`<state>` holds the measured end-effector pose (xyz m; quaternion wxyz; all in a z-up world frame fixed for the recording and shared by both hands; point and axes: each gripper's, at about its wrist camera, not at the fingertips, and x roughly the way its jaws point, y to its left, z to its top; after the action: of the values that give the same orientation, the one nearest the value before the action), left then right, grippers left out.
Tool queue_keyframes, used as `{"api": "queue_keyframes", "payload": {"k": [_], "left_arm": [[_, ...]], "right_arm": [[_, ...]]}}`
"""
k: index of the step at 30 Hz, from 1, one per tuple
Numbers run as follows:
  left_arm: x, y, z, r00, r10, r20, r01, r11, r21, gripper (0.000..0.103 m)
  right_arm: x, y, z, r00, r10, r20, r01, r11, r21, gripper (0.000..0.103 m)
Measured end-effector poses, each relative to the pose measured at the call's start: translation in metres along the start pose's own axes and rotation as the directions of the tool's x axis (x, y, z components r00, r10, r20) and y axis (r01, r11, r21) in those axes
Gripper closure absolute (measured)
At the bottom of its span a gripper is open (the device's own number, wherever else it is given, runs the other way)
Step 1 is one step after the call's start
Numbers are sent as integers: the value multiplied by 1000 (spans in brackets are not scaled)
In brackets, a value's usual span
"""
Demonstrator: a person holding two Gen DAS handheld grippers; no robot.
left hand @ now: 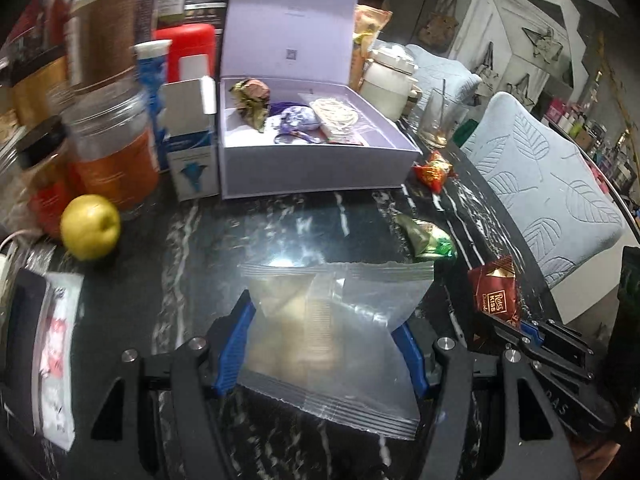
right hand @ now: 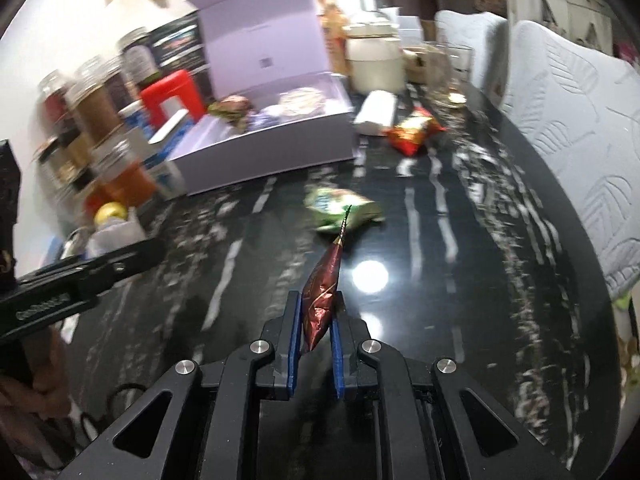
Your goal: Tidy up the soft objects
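My left gripper [left hand: 328,340] is shut on a clear zip bag [left hand: 352,312] with pale contents, its blue pads pressing the bag's two sides above the black marble table [left hand: 224,240]. My right gripper [right hand: 316,320] is shut on a dark red chocolate packet [right hand: 322,292], which stands edge-up between the pads. That packet [left hand: 494,294] also shows at the right of the left wrist view, just right of the bag. A green wrapper [right hand: 340,208] and a red-gold wrapper [right hand: 414,130] lie loose on the table. The open lavender box [left hand: 312,172] behind them holds several small soft items.
Jars [left hand: 116,152], a red container [left hand: 188,52] and a small blue-white carton [left hand: 192,152] crowd the left side beside a yellow apple [left hand: 90,226]. A white pot [left hand: 390,80] and a glass [left hand: 440,120] stand right of the box. Pale cushioned chairs [left hand: 548,200] line the table's right edge.
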<state>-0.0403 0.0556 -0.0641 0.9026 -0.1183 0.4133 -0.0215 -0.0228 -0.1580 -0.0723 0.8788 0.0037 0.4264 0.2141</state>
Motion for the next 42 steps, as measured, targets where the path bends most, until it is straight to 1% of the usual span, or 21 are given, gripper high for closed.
{"api": "queue_keyframes", "payload": {"k": [5,11,15,18,20,28,33,42], "left_arm": [[-12,14,-5,999,34,17,-33,999,-26,39],[-21,26,4,996,68,50,-65,996,-61,39],[-28,31,14,993,87,79,-81,994,-79,39],[-32,31,26,991,77,105,-68,995,-79,39],[-35,30,34,988,78,130,-70,995,-71,39],[-40,20,67,980,47,192,-41,998,-37,39],[-41,15,86,973,36,226,-31,999,-27,39],[-36,6,122,962,9,273,-8,1000,-5,39]], "right_arm": [[2,28,-2,997,71,0,-71,996,-56,90],[6,56,6,986,167,-6,-167,979,-116,90],[7,69,16,980,198,-2,-196,967,-163,90],[6,76,26,976,216,10,-210,959,-189,90],[3,79,34,974,227,23,-218,955,-202,90],[-10,87,61,965,245,94,-216,945,-244,90],[-13,84,76,960,250,122,-216,946,-243,90],[-18,72,113,952,236,196,-182,949,-259,90]]}}
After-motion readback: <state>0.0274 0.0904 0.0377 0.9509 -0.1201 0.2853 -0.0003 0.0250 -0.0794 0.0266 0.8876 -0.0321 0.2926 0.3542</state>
